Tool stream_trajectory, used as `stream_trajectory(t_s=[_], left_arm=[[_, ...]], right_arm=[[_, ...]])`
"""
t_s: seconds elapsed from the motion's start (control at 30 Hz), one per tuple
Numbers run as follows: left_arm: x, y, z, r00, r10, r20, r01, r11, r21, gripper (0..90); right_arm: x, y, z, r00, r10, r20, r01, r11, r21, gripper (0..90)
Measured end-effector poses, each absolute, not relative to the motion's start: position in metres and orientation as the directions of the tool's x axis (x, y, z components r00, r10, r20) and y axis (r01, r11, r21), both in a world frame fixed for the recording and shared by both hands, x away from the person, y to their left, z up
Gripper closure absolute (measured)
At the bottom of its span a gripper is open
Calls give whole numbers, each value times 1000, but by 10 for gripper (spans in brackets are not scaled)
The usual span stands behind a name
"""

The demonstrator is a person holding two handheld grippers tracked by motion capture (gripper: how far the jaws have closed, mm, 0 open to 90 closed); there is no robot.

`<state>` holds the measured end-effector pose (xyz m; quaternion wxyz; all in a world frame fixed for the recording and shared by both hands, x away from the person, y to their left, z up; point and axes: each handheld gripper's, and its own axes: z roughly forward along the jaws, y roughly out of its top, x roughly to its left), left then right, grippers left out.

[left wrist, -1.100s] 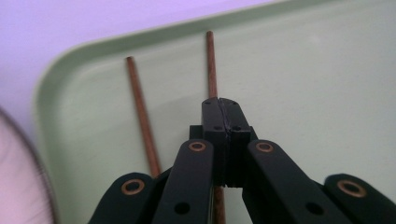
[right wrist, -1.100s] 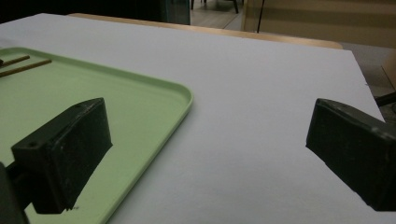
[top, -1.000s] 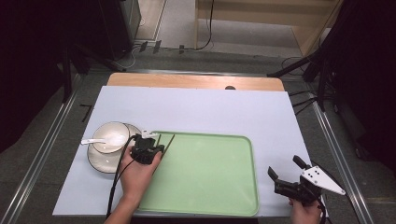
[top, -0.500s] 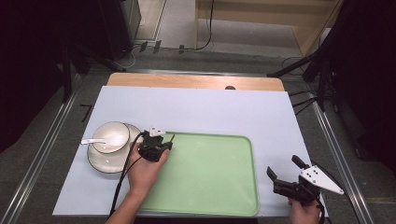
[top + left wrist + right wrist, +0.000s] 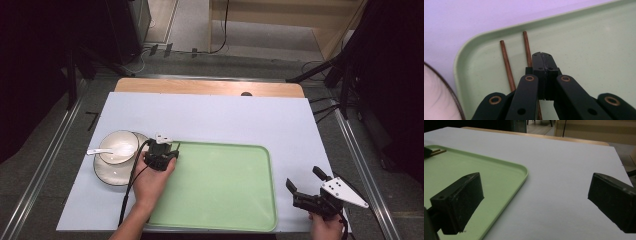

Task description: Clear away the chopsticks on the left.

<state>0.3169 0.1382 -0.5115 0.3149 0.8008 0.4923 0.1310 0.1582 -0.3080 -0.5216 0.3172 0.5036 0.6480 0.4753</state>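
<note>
Two brown chopsticks (image 5: 506, 62) lie side by side in the near left corner of a green tray (image 5: 586, 50). My left gripper (image 5: 543, 58) is shut over that corner. One chopstick (image 5: 527, 45) runs under its closed jaws, and I see nothing held between them. In the high view the left gripper (image 5: 170, 151) sits at the tray's (image 5: 270, 190) left edge. My right gripper (image 5: 305, 179) stands open with nothing in it, off the tray's right front corner. The right gripper view shows its wide-apart jaws (image 5: 536, 192) over the white table cover, with the chopstick ends (image 5: 437, 151) far off.
A white bowl (image 5: 117, 147) with a white spoon (image 5: 95, 151) stands on a dark-rimmed plate (image 5: 107, 175) left of the tray. The white cover (image 5: 225, 120) reaches back to a wooden table edge (image 5: 200, 86). Metal rails run along both sides.
My left hand and its gripper have shifted slightly right, from beside the bowl onto the tray's left corner. The right gripper has stayed in place.
</note>
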Motion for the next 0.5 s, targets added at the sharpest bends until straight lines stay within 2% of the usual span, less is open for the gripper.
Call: stream_trajectory(t_s=[0.43, 0.5], left_arm=[[310, 156, -512, 441, 892, -97, 713, -283, 642, 900], [308, 157, -510, 447, 889, -100, 705, -282, 651, 871]], right_arm=[[158, -308, -522, -291, 954, 67, 352, 41, 935, 0], [158, -308, -522, -290, 955, 68, 353, 41, 935, 0]])
